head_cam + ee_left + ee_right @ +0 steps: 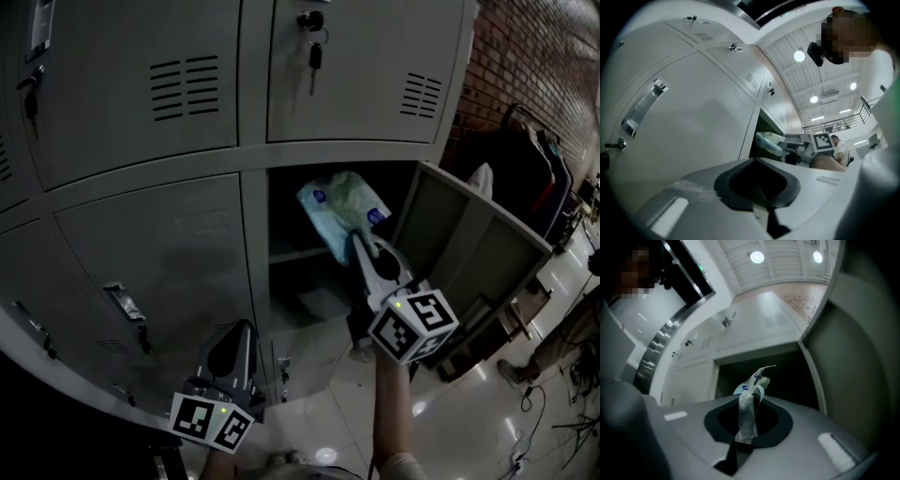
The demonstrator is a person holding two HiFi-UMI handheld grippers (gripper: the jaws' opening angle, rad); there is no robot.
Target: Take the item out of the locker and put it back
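Head view, with both gripper views. We found the right gripper [361, 246] just right of centre, its jaws closed tight on the lower edge of the packet [342, 208], a soft plastic pack in white, pale green and blue. The packet hung at the mouth of the open locker [255, 253] compartment, against its dark interior; we could not tell whether it lay inside or just outside the opening. From the pinched edge it spread toward 11 o'clock, its broad face turned to the head camera. In the right gripper view it stood edge-on, its long axis running from 6 to 12 o'clock and its free end leaning toward 1 o'clock. It bore two round blue marks, but we could read no print on them. The compartment door [469, 248] stood open at 3 o'clock. A key bunch [315, 54] hung from the lock of the shut door at 12 o'clock. The left gripper [239, 328] sat at 7 o'clock before a shut door [159, 272], its jaws together with nothing between them.
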